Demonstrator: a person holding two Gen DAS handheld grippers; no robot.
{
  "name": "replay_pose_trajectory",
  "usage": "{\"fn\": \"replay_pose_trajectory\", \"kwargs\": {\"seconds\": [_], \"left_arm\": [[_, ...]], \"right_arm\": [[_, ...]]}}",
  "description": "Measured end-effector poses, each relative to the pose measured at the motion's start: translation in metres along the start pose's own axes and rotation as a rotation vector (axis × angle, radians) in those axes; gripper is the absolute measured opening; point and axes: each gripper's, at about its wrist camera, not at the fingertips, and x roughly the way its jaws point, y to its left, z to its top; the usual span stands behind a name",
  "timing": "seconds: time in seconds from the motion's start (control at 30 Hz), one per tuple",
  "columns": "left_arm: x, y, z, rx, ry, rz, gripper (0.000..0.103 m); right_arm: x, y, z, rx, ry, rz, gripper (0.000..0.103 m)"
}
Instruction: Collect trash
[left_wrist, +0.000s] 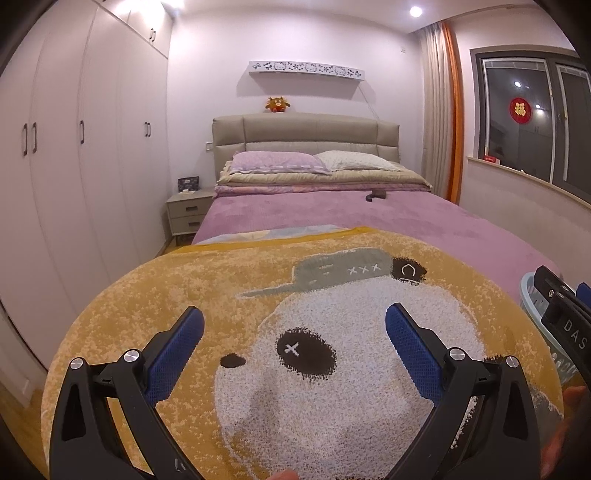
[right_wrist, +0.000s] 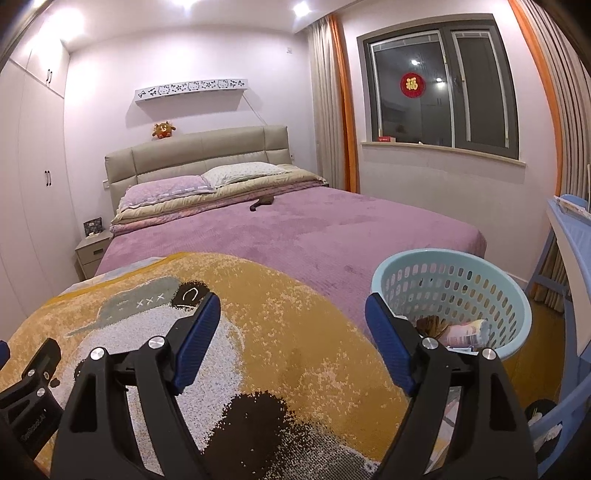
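A light blue perforated basket (right_wrist: 454, 273) stands on the floor at the bed's right side, with crumpled pink and brown trash (right_wrist: 465, 332) inside; its rim also shows in the left wrist view (left_wrist: 528, 291). My left gripper (left_wrist: 294, 325) is open and empty above the yellow bear blanket (left_wrist: 184, 280). My right gripper (right_wrist: 291, 314) is open and empty over the blanket's right edge (right_wrist: 295, 295), next to the basket. A small dark brown object (right_wrist: 262, 202) lies far up the purple bedspread; it also shows in the left wrist view (left_wrist: 376, 195).
Pillows (left_wrist: 280, 161) and padded headboard (left_wrist: 303, 133) at the far end. A wardrobe (left_wrist: 74, 147) and nightstand (left_wrist: 186, 214) stand left. A window (right_wrist: 439, 88) and curtains are right. A blue chair (right_wrist: 569, 280) stands by the basket.
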Motion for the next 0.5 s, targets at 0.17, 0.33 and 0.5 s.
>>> {"fn": "replay_pose_trajectory", "kwargs": {"seconds": [0.17,0.33,0.5], "left_arm": [[0.0008,0.0006,0.0001,-0.002,0.004,0.002,0.095],[0.0010,0.0004,-0.0003,-0.001,0.006,0.002,0.095],[0.0010,0.0004,-0.0007,0.001,0.005,0.000,0.095]], "right_arm": [[-0.0004,0.0003,-0.0010,0.002,0.005,0.001,0.077],[0.0000,0.0003,-0.0006,-0.001,0.010,0.002,0.077],[0.0004,0.0010,-0.0006,-0.003,0.012,0.001,0.077]]}}
